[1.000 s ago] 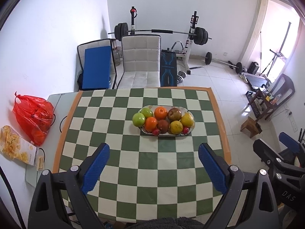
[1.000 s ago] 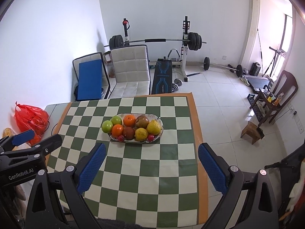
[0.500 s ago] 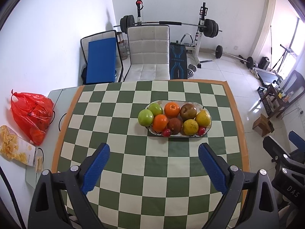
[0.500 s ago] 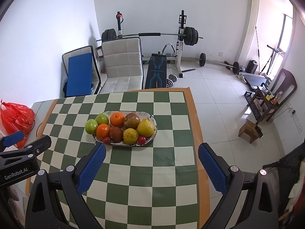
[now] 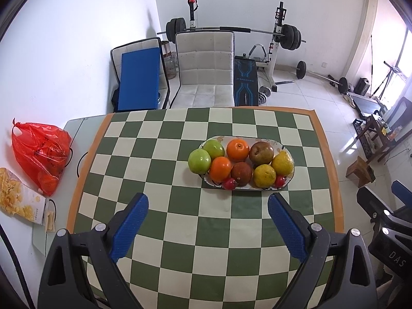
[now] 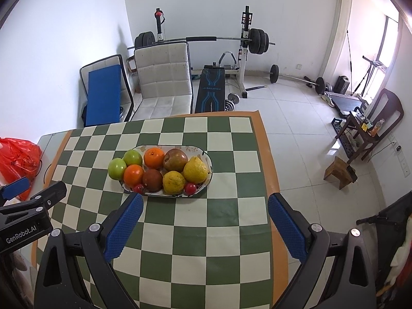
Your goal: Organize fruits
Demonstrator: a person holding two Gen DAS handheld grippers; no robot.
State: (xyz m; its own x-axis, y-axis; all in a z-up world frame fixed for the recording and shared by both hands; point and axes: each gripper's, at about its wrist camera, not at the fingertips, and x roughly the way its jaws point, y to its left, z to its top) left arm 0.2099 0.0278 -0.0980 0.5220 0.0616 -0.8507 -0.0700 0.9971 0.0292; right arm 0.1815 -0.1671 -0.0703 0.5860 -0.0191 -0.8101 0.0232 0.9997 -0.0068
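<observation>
All the fruit in view lies on one oval plate (image 5: 290,177) on the checked tablecloth (image 5: 180,219); taking the plate as the landmark, two green apples (image 5: 199,161) sit at its left end, two oranges (image 5: 238,149) just right of them, a brown pear-like fruit (image 5: 261,152) at its far side, a dark reddish-brown fruit (image 5: 241,172) at its middle, two yellow citrus fruits (image 5: 282,163) at its right end, and two small red fruits (image 5: 229,183) along its near rim; the fruits touch one another and none lies loose on the cloth; the left gripper (image 5: 207,228) hangs above the cloth on the near side of the plate, its blue pads wide apart and holding nothing; the right gripper (image 6: 204,229) hangs likewise near the plate, its left pad just short of the near rim, also spread apart and empty; a red plastic bag (image 5: 41,152) with something orange inside lies well to the left of the plate, off the cloth; the scene would fit either fruit gathered on the plate with the sorting done, or a full plate waiting to be sorted out; the pictures do not settle which, so no step can be named with confidence; any pick from this pile would call for a narrow approach between close neighbours, since round fruit packed this tightly may roll when one is lifted
</observation>
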